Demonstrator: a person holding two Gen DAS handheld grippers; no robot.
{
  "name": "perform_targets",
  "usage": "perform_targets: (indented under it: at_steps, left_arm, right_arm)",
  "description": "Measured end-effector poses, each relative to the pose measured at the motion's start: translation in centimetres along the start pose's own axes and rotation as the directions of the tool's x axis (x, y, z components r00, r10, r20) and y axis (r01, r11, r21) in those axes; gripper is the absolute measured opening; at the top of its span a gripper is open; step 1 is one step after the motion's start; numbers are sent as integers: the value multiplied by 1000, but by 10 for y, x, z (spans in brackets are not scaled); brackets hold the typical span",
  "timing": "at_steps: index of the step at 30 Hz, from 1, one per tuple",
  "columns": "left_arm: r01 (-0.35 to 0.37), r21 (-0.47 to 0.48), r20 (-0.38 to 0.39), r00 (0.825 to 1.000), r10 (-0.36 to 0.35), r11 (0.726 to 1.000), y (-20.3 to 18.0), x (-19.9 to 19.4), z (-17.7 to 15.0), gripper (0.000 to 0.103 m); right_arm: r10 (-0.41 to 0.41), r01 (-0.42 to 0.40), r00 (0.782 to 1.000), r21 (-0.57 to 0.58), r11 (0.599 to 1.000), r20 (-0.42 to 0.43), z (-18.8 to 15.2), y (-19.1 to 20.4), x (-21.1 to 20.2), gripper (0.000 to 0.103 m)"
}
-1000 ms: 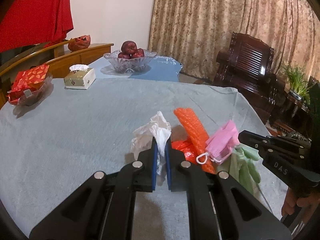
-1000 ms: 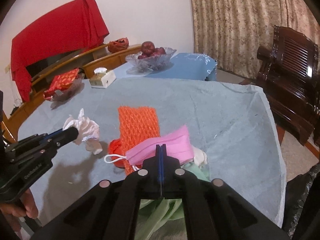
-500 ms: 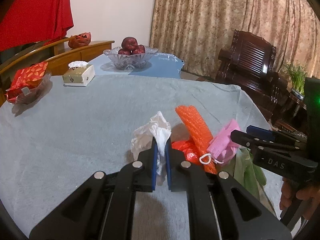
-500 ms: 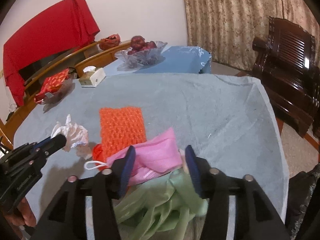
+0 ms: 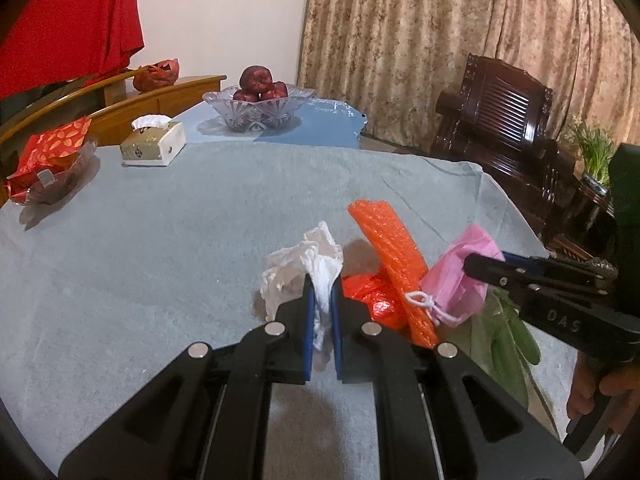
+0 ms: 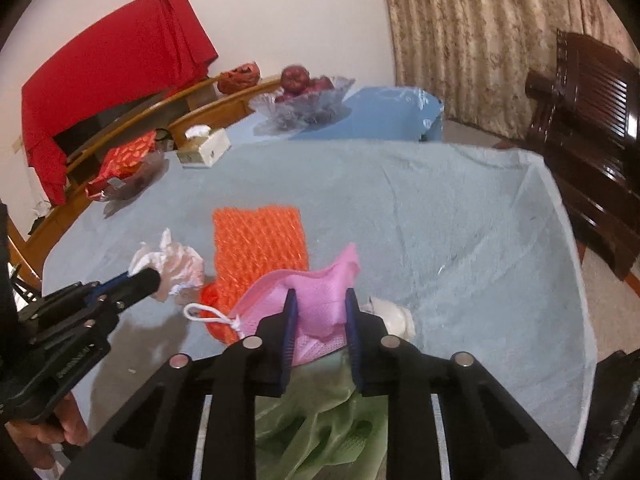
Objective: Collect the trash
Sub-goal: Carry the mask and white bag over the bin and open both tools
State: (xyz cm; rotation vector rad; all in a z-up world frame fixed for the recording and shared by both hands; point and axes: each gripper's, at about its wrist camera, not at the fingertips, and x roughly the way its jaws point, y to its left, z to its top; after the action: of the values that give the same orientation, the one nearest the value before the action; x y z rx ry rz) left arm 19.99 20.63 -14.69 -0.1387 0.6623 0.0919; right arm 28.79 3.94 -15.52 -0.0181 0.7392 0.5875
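While red apples are held in the glass bowl, crumpled white tissue is pinched by the left gripper. The pink mask is being closed upon by the right gripper, the pads touching it.

Crumpled white tissue, orange foam net, pink face mask, clustered on table

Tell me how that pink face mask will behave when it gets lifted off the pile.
The pink face mask looks thin and already folds between the closing right gripper, so it will probably flop and weigh little. Its white ear loop trails loose and may snag the orange foam netting.
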Motion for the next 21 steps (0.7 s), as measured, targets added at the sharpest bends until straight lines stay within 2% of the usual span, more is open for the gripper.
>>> perform_targets:
  at_steps: [12, 21]
  left_arm:
    - [37, 33, 44, 998, -38, 999, -25, -40, 11, 7]
    - [126, 56, 63, 990, -130, 990, -61, -71, 12, 7]
  right_arm:
    - [-11, 7, 991, 27, 1000, 133, 14, 1, -70, 22]
    - [-72, 57, 982, 86, 995, 173, 0, -20, -126, 22]
